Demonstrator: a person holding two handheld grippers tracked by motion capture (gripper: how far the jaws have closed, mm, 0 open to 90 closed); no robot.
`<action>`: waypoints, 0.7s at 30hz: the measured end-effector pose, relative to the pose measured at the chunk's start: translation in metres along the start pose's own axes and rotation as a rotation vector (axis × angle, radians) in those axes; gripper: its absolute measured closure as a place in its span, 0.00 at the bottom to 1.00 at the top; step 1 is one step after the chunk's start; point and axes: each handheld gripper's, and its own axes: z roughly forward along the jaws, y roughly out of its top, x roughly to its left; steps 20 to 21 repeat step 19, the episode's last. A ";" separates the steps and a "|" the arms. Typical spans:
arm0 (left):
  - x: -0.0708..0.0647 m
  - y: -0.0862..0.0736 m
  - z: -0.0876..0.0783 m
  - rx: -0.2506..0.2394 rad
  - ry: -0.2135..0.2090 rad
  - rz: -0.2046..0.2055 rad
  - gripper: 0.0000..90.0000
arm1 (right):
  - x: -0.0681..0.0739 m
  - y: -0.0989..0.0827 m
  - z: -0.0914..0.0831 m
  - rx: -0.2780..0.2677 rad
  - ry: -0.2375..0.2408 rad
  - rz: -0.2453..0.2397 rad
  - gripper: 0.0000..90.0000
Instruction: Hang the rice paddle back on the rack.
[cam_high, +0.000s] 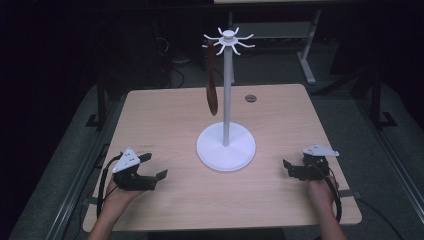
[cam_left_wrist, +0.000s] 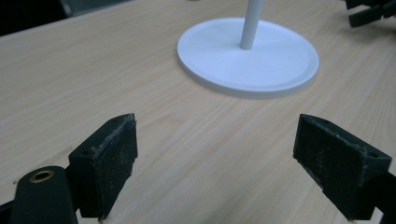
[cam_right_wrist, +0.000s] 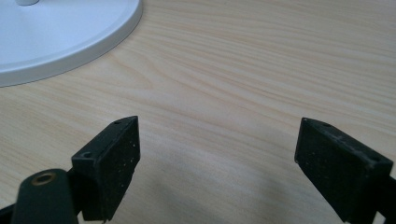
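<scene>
Your left gripper (cam_high: 151, 166) sits low on the near left of the light wooden table (cam_high: 165, 115), jaws spread wide with nothing between them; in the left gripper view (cam_left_wrist: 215, 154) bare wood grain shows between the two black pads (cam_left_wrist: 112, 158). Your left hand (cam_high: 117, 197) holds it from behind, cable looping off its left side.

Your right gripper (cam_high: 288, 169) rests on the near right of the table, jaws also spread wide and empty; in the right gripper view (cam_right_wrist: 217, 161) bare tabletop lies between its pads (cam_right_wrist: 343, 170). Your right hand (cam_high: 320, 189) grips it from below.

Between the two grippers, slightly farther back, stands the white plastic hanger stand (cam_high: 227, 100): round flat base (cam_left_wrist: 275, 65), thin upright pole, ring of short hooks on top. Both grippers are near the base but apart from it.

A dark brown wooden spoon-shaped utensil (cam_high: 212, 85) hangs from a hook on the stand's left side, bowl end down, clear of the table.

A small dark round grommet (cam_high: 250, 98) sits in the tabletop behind the stand.
</scene>
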 end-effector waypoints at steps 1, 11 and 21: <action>0.000 -0.001 0.001 0.007 -0.002 0.001 0.15 | 0.000 0.000 0.000 0.000 0.000 0.001 0.15; 0.002 -0.016 0.009 0.063 0.006 0.022 0.15 | 0.000 0.000 0.000 0.001 0.001 -0.002 0.15; 0.007 -0.018 0.007 0.055 0.020 0.001 0.15 | 0.000 0.000 0.000 0.001 0.001 -0.002 0.15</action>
